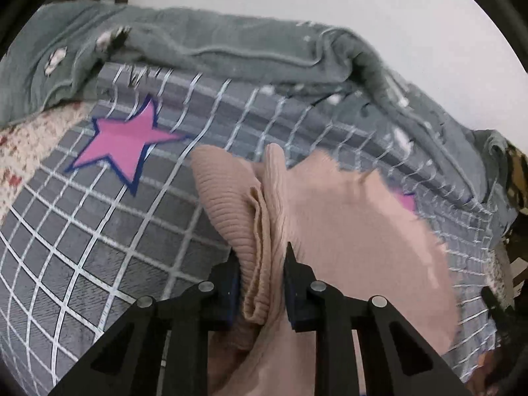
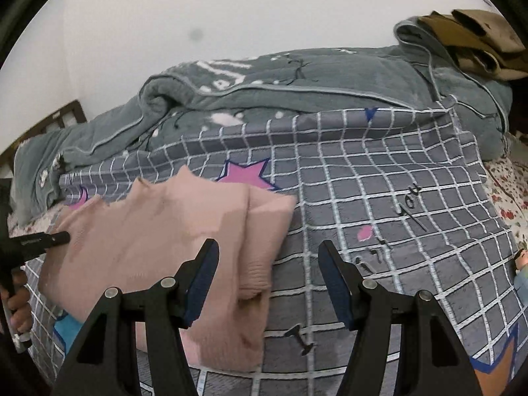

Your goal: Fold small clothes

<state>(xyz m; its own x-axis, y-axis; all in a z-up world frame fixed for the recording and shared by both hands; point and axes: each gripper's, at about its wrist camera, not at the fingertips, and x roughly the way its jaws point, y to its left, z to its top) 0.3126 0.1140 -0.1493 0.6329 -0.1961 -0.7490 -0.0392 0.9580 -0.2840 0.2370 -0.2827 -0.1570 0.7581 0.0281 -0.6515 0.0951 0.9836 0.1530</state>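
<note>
A pink ribbed knit garment [image 1: 346, 217] lies spread on a grey checked bedcover [image 1: 99, 231]. My left gripper [image 1: 263, 253] is shut on a bunched, folded strip of its ribbed edge, which stands up between the two fingers. In the right wrist view the same garment [image 2: 148, 231] lies to the left, with a folded sleeve along its right side. My right gripper [image 2: 268, 244] hangs open above that right edge and holds nothing. A finger of the left gripper [image 2: 49, 240] reaches the garment's left edge, with a hand [image 2: 16, 300] behind it.
A bunched grey fleece blanket [image 2: 297, 99] runs along the back of the bed by the white wall. Brown clothes [image 2: 478, 39] sit at the back right. A floral sheet [image 2: 508, 198] shows at the right edge, and a wooden headboard [image 2: 66, 115] at the left.
</note>
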